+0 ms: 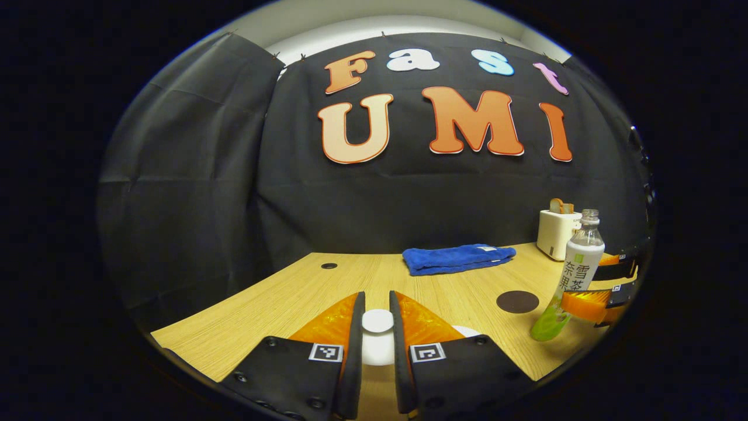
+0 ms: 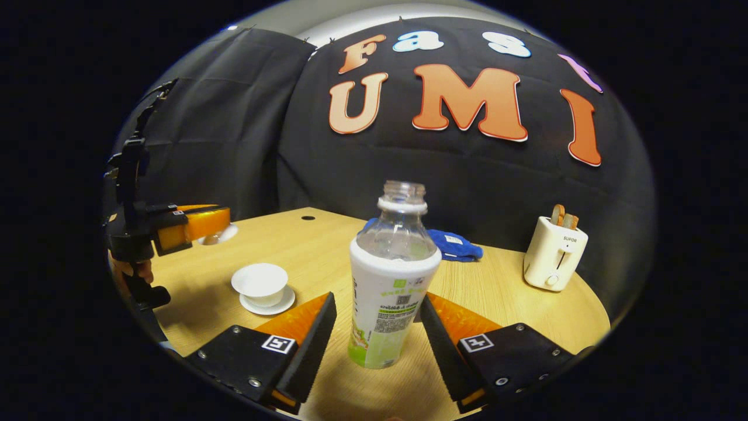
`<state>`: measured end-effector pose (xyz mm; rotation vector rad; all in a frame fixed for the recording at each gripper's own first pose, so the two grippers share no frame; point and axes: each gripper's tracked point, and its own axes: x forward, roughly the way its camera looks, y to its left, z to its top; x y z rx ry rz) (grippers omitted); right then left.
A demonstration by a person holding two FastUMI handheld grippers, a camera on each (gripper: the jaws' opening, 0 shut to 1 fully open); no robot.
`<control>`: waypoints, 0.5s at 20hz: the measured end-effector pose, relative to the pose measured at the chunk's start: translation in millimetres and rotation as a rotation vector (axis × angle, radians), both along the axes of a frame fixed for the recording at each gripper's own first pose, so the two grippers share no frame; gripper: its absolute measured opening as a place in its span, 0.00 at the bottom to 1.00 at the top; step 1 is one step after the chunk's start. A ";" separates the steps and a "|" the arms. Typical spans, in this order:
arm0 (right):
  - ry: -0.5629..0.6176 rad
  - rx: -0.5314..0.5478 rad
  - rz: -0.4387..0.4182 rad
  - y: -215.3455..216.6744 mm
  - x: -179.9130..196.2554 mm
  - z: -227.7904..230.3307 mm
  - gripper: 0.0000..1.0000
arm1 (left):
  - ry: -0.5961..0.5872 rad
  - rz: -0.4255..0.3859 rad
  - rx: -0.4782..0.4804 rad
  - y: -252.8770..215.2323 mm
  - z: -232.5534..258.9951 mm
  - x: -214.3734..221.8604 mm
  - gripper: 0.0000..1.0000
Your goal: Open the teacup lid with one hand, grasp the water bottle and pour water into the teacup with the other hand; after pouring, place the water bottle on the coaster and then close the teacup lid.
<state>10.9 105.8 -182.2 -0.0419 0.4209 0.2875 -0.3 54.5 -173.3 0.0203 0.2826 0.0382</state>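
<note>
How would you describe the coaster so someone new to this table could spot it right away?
Start at the wooden table and find the folded blue towel near the back wall. In front of the towel, toward the water bottle, lies the coaster: a flat, dark round disc lying bare on the wood. It is the one dark, flat thing among white and blue neighbours.

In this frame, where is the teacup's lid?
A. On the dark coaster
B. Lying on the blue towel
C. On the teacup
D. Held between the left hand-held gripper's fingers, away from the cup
D: the lid sits clamped between the left hand-held gripper fingers, and in the right gripper view the teacup stands uncovered on its saucer, apart from that gripper.
</note>
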 end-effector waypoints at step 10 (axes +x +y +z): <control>-0.017 -0.226 0.031 -3.5 15.1 6.0 0.65 | 0.021 0.065 -0.026 36.1 -13.2 -12.8 0.27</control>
